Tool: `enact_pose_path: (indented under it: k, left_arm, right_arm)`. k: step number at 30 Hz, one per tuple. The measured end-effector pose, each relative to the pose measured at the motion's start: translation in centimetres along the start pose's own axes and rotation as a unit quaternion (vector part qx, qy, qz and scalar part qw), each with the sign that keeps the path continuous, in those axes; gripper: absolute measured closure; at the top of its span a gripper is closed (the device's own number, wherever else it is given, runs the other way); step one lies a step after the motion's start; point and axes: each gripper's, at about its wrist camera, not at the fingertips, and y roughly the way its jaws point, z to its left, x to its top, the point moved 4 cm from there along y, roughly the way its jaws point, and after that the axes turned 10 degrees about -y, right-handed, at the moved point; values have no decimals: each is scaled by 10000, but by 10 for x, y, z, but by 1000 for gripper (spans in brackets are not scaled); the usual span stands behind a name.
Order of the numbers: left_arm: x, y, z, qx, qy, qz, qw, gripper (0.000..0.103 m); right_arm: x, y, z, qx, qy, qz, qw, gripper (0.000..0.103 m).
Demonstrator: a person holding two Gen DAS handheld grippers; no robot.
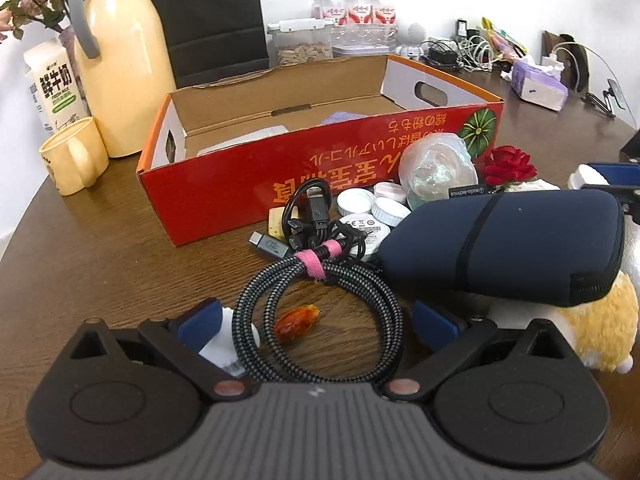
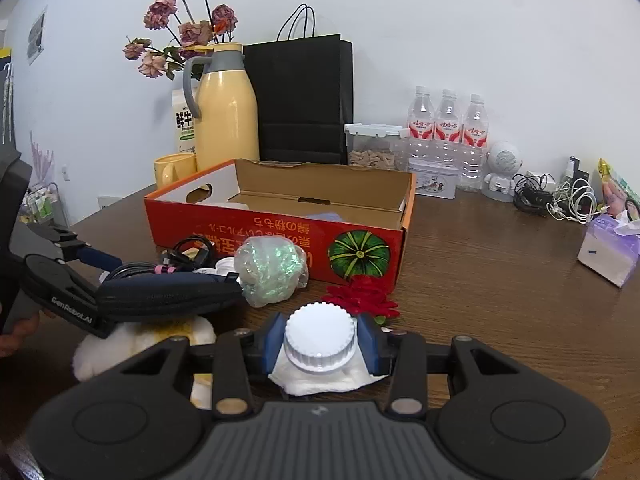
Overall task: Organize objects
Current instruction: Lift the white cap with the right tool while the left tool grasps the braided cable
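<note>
the red box (image 1: 320,184) stands open beyond the clutter. the braided cable (image 1: 320,312) lies coiled between the wide-open left gripper (image 1: 320,320) fingers, nearest that hand, untouched. the right gripper (image 2: 320,340) is clamped on a white cap (image 2: 320,336); what hangs under it is unclear.

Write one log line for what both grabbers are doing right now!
left gripper: open over braided cable | right gripper: shut on white cap | red box: nearly empty
</note>
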Motion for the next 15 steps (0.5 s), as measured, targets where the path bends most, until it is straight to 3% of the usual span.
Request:
enact_pose_path:
  k: [15]
  left_arm:
    - [5, 8, -5, -74, 514, 224, 9984, 0]
  right_arm:
    - [3, 5, 3, 59, -2, -2, 10000, 64]
